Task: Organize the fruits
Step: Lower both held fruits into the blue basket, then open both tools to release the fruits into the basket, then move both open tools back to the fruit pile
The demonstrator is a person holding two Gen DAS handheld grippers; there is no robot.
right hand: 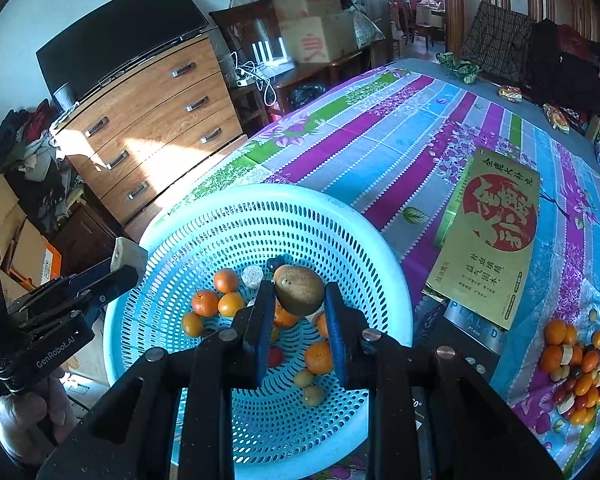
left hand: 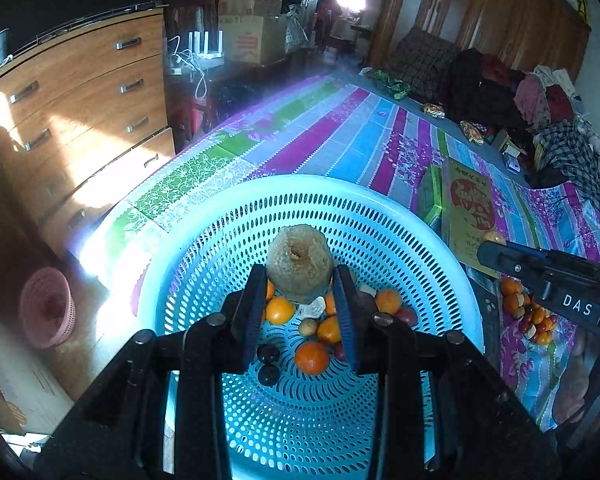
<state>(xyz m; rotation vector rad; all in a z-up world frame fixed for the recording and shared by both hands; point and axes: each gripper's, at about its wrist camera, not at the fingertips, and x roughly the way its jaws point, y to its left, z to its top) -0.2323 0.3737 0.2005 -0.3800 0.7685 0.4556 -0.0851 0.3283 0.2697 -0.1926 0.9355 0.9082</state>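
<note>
Left jaws: the left gripper (left hand: 300,280) pinches a rough tan round fruit with a pitted hollow (left hand: 300,267) between its blue pads, above the basket's fruit.
Right jaws: the right gripper (right hand: 298,300) clamps a smooth brown-green oval fruit (right hand: 299,290), also over the basket.
Basket: a round light-blue perforated plastic basket (right hand: 172,240) lies under both jaws; its far rim curves just beyond them, with the bare perforated floor nearer the cameras.
Fruit in basket: about seven oranges (right hand: 318,357), two small brownish-green round fruits (right hand: 304,379), two dark round ones (left hand: 269,353) and a red piece; some are hidden behind the jaws, so the count is rough.
Loose pile: a heap of small oranges and red and yellow pieces (right hand: 576,372) sits on the striped floral bed cover (right hand: 380,148), well to the right of the right jaws; too crowded to count.
Box: one flat gold box with a red circle (right hand: 492,240) lies beyond the basket's right rim.
Open room: bare cover stretches beyond the basket's far rim.
Edges: a wooden chest of drawers (right hand: 152,128) stands off to the left.
</note>
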